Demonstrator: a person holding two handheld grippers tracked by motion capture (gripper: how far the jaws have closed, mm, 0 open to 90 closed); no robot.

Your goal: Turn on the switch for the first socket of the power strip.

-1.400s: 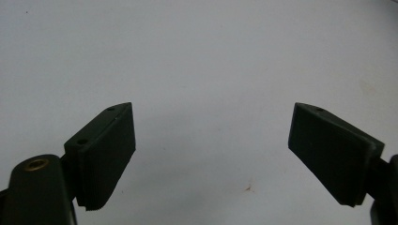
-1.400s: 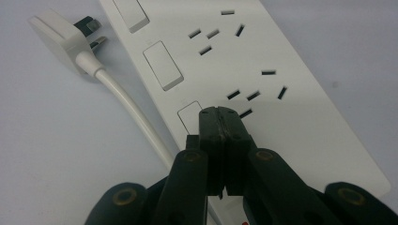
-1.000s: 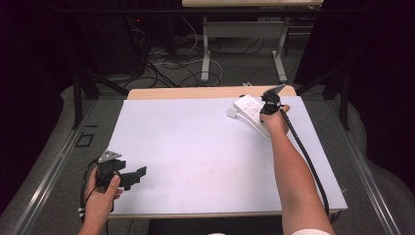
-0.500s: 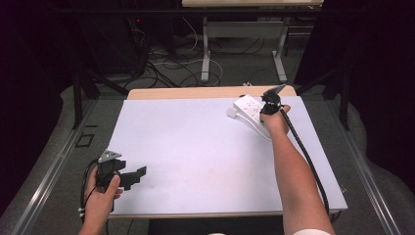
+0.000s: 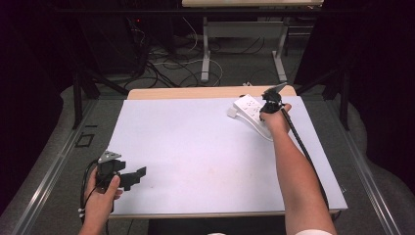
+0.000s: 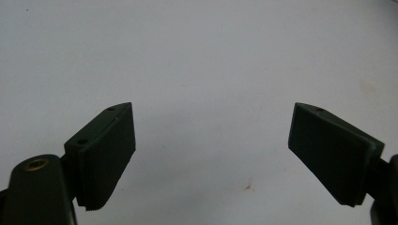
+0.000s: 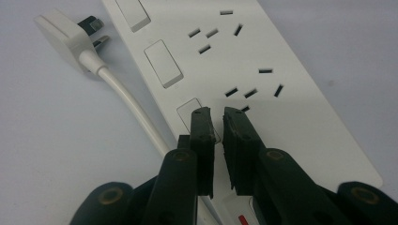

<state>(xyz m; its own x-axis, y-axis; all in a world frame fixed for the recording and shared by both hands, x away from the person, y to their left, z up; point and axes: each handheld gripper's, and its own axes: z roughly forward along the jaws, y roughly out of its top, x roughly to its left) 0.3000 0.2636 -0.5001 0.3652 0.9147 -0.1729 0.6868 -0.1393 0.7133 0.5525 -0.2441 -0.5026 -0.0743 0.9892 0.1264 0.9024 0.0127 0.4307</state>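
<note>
A white power strip [image 5: 248, 107] [image 7: 286, 93] lies at the far right of the white table [image 5: 195, 142]. Its white plug [image 7: 63, 28] [image 5: 231, 112] and cable [image 7: 133, 110] lie loose beside it. My right gripper [image 5: 268, 104] [image 7: 217, 115] points down at the strip, tips on the nearest rocker switch [image 7: 186, 108]. Its jaws have just been opening; a narrow gap stands between the pads with nothing in it. My left gripper [image 5: 138, 175] [image 6: 211, 136] rests low at the table's near left corner, jaws wide open over bare surface.
Two more rocker switches [image 7: 162, 63] run along the strip beside its socket holes [image 7: 253, 91]. A wooden edge [image 5: 186, 92] borders the table's far side. Cables and table legs [image 5: 205, 54] lie on the floor beyond.
</note>
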